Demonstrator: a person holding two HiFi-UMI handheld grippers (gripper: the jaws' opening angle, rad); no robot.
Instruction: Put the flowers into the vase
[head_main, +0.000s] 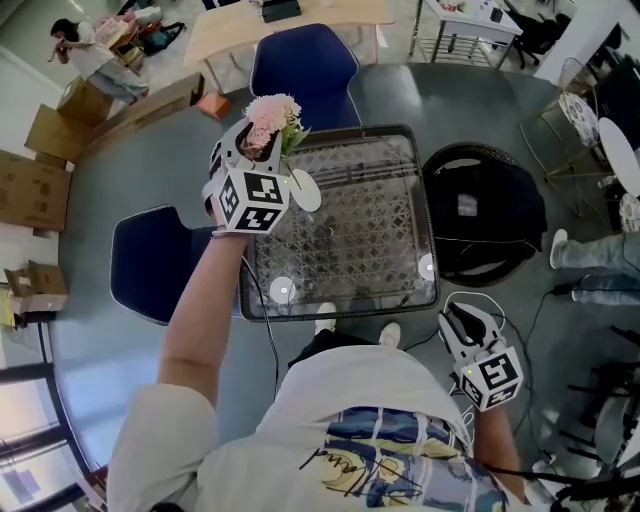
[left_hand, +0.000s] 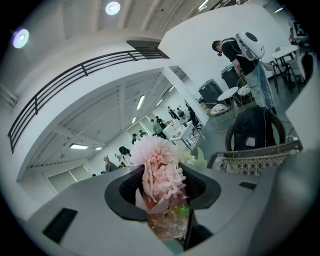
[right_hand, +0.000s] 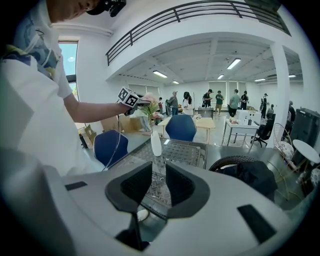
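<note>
Pickup done, insertion not yet: left claw (head_main: 258, 150) clamped on the pink flowers (head_main: 272, 116), held in the air just above the white vase (head_main: 305, 190) standing on the glass bench (head_main: 380, 235); right claw (head_main: 462, 322) apart, empty, off the bench's near corner.

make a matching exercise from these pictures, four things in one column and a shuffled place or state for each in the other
Things
1. bunch of pale pink flowers
2. slim white vase
3. right gripper
4. black fabric bundle

Places or states
A. jaws apart, nothing between them
B. on the round dark wicker chair
C. upright on the glass-topped wicker table
D. clamped in the left gripper

Pairs: 1-D, 2-C, 3-A, 4-B
</note>
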